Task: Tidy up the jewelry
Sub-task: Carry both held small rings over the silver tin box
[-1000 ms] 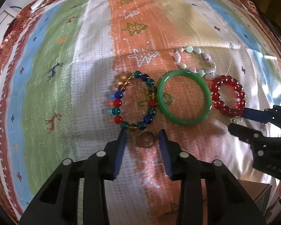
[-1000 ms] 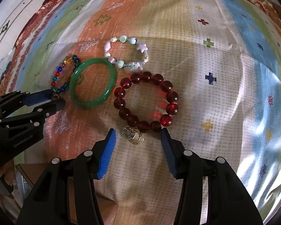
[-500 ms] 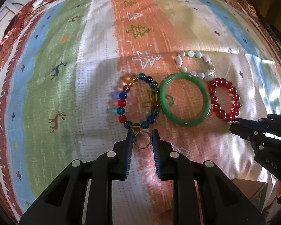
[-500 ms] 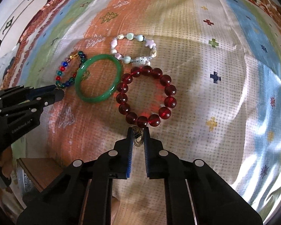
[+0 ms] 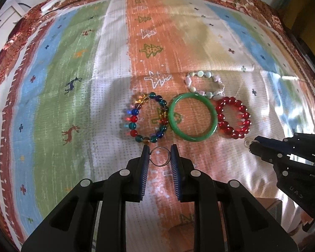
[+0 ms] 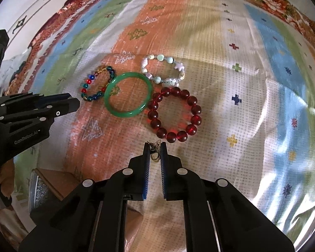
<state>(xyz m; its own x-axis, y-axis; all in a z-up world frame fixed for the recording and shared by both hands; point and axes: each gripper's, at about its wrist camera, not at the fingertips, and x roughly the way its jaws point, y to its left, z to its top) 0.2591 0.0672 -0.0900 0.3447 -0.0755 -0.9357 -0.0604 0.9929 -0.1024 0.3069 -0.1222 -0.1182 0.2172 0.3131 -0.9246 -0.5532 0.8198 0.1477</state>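
Observation:
Several bracelets lie on the striped cloth: a multicoloured bead bracelet (image 5: 149,117), a green bangle (image 5: 193,119), a pale stone bracelet (image 5: 205,85) and a red bead bracelet (image 5: 234,117). My left gripper (image 5: 160,156) is shut on a thin metal ring (image 5: 160,157), just below the multicoloured bracelet. My right gripper (image 6: 155,151) is shut on a small gold ring with a stone (image 6: 155,149), just below the red bead bracelet (image 6: 175,114). The right gripper also shows in the left wrist view (image 5: 252,146), the left gripper in the right wrist view (image 6: 72,105).
A brown box (image 6: 52,180) with a metal rim sits at the cloth's near edge, lower left in the right wrist view. The patterned cloth (image 5: 73,84) stretches far to the left and back. A white cabinet (image 6: 37,6) stands beyond the far left edge.
Both grippers went from open around their rings to shut on them. Both have since pulled back a little from the bracelets with the rings held.

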